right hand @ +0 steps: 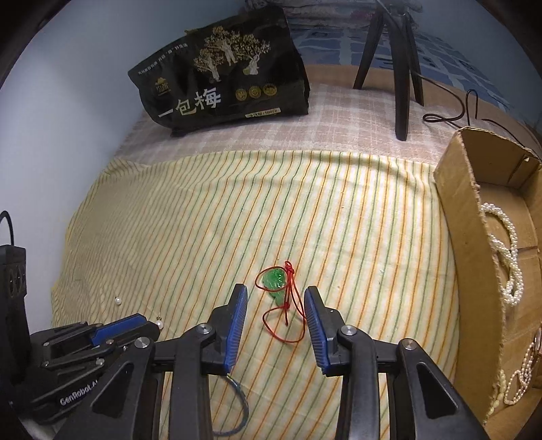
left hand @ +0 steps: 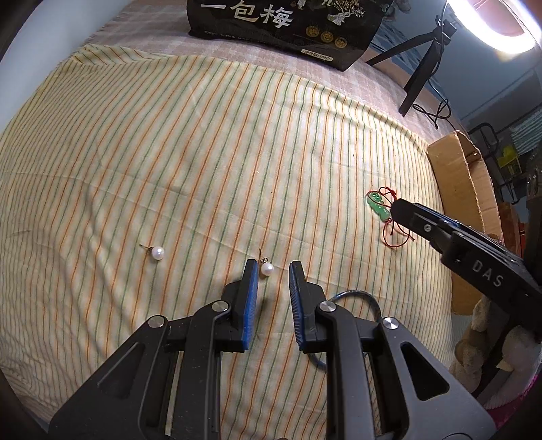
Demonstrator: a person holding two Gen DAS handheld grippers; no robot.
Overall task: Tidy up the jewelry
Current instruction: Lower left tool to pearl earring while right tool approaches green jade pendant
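Note:
Two pearl earrings lie on the striped cloth (left hand: 203, 152). One pearl earring (left hand: 266, 269) sits just ahead of my open left gripper (left hand: 272, 267), near its left finger. The other pearl earring (left hand: 157, 253) lies further left. A green jade pendant on a red cord (right hand: 276, 281) lies just ahead of my open right gripper (right hand: 275, 294), its cord loop between the fingers. It also shows in the left wrist view (left hand: 377, 206) beside the right gripper (left hand: 396, 210). A blue bangle (right hand: 237, 409) lies under the right gripper. The cardboard box (right hand: 464, 237) at right holds pearl necklaces (right hand: 508, 250).
A black snack bag (right hand: 227, 81) stands at the back of the bed. A black tripod (right hand: 399, 67) with a cable stands at the back right. A ring light (left hand: 494, 27) glows at the top right. A wall runs along the left.

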